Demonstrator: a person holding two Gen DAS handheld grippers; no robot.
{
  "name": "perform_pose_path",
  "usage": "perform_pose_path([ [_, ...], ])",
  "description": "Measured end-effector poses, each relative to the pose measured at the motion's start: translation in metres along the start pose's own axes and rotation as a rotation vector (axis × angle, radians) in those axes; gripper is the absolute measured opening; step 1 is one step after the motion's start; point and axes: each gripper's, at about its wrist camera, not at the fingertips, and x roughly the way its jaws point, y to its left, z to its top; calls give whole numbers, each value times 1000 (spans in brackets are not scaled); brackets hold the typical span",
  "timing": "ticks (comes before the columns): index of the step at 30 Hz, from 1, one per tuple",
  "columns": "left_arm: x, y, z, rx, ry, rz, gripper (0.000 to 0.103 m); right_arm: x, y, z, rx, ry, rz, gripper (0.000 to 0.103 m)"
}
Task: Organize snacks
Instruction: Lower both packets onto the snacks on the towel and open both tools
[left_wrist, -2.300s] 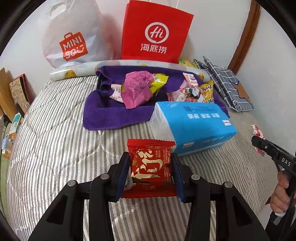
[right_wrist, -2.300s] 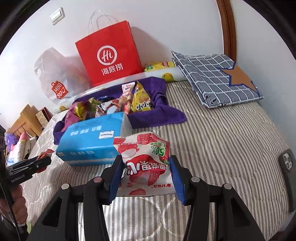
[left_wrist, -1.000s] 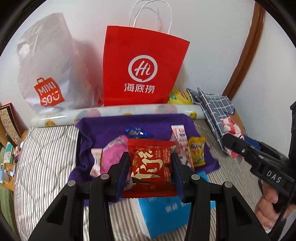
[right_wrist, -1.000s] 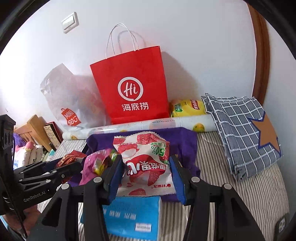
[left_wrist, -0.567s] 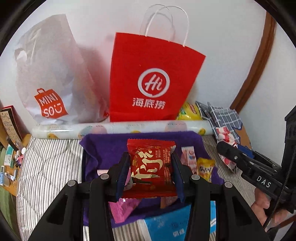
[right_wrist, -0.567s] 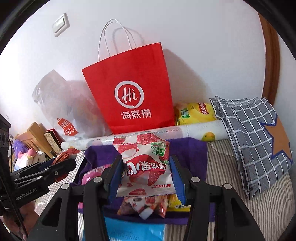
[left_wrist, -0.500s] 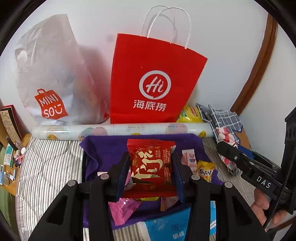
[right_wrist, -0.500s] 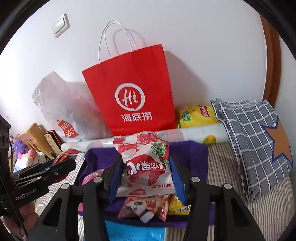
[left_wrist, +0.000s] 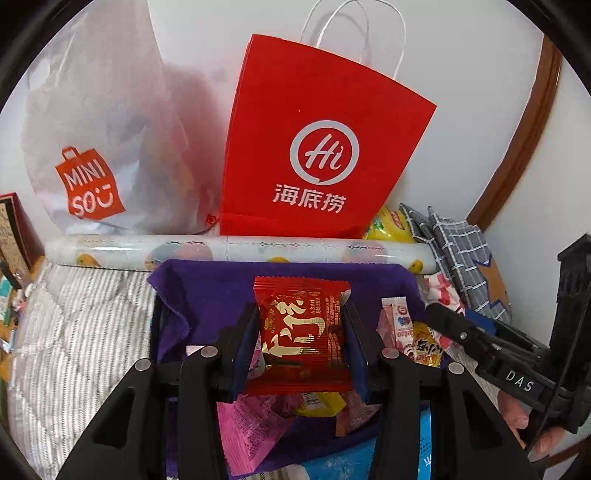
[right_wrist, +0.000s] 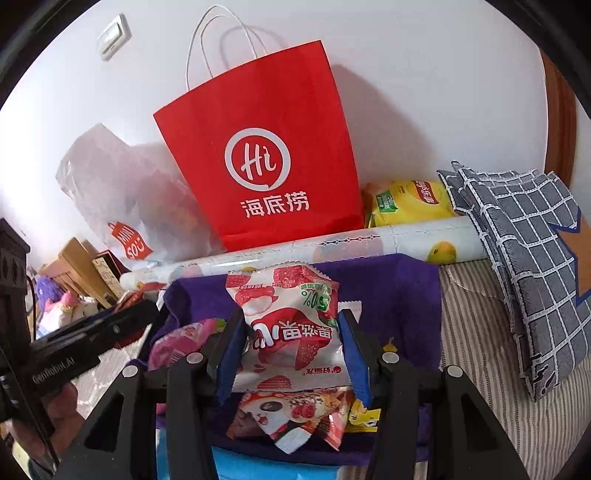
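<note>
Through my left wrist camera, my left gripper (left_wrist: 301, 336) is pinching a flat red foil snack packet with gold characters (left_wrist: 302, 334) by its two side edges, the blue-padded fingers (left_wrist: 246, 345) pressed against it. The packet stands upright between the fingers, held in the air above a purple cloth-lined tray (left_wrist: 221, 291) that sits on the grey striped bedspread (left_wrist: 74, 332). Below it in the tray lie a pink crinkled wrapper (left_wrist: 247, 432) and, to the right, a small yellow snack pouch (left_wrist: 426, 345). Behind the tray runs a pale roll printed with fruit (left_wrist: 236, 249), and behind that a red paper bag with white "Hi" logo and string handles (left_wrist: 317, 147) stands against the wall, with a white plastic MINISO bag (left_wrist: 103, 140) on its left. At the far right my right gripper (left_wrist: 465, 334) comes into view, side-on.

Through my right wrist camera, my right gripper (right_wrist: 291, 343) is clamped on a white plastic snack bag printed with red lychees (right_wrist: 290, 328), gripped at both sides and upright, its top edge level with the fruit-printed roll (right_wrist: 369, 236). It too hangs over the purple tray (right_wrist: 399, 295), with a cartoon-printed packet (right_wrist: 291, 410) directly beneath. The red paper bag (right_wrist: 266, 155) stands straight ahead behind the tray; a yellow chip bag (right_wrist: 410, 201) and a folded grey checked cloth (right_wrist: 528, 251) lie to its right. My left gripper (right_wrist: 110, 325) shows at the left edge.
</note>
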Motion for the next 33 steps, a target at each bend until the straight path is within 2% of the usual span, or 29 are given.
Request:
perform_pose_path([
  [21, 23, 10, -11, -26, 74, 5, 44, 24, -7, -14, -8, 87, -18, 49],
  [26, 27, 11, -12, -30, 85, 13, 44, 23, -7, -15, -20, 95, -51, 49],
  [33, 31, 10, -13, -19, 94, 22, 45, 18, -12, -14, -12, 83, -50, 50],
])
